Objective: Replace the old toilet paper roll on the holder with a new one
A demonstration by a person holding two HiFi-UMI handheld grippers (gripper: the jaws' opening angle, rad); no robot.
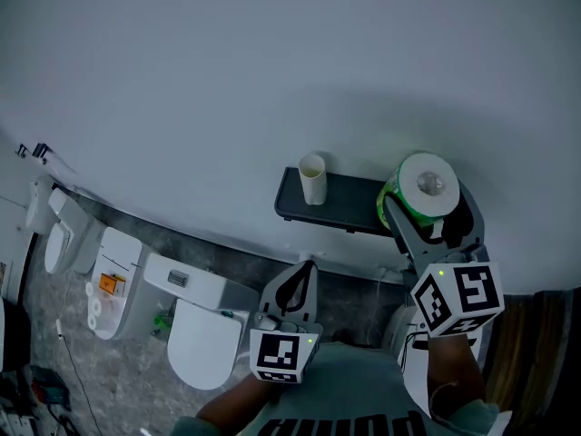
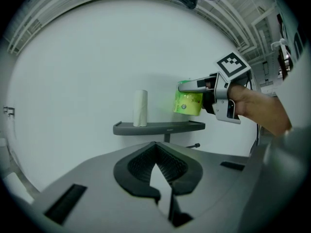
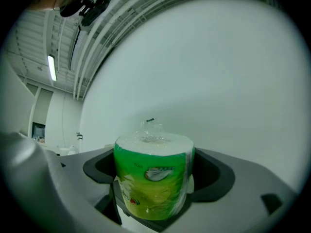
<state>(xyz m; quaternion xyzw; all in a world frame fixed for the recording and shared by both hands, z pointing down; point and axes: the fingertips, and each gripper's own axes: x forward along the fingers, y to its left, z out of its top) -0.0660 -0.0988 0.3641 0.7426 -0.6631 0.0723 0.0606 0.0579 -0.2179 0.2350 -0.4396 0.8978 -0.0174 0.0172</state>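
Observation:
A dark wall shelf (image 1: 349, 211) (image 2: 160, 126) holds the old roll (image 1: 312, 178) (image 2: 140, 108), a thin pale tube standing upright near its left end. My right gripper (image 1: 427, 209) (image 3: 155, 164) is shut on the new roll (image 1: 425, 187) (image 2: 188, 102) (image 3: 153, 176), white paper in green plastic wrap. It holds the roll upright just above the shelf's right end, close to the white wall. My left gripper (image 1: 304, 266) (image 2: 155, 144) hangs lower, in front of and below the shelf, shut and empty.
A short dark rod (image 2: 192, 145) sticks out under the shelf beside its bracket. White toilets (image 1: 204, 339) line the floor at lower left, with spare rolls (image 1: 93, 307) stacked beside one. A dark brown panel (image 1: 540, 352) stands at the right edge.

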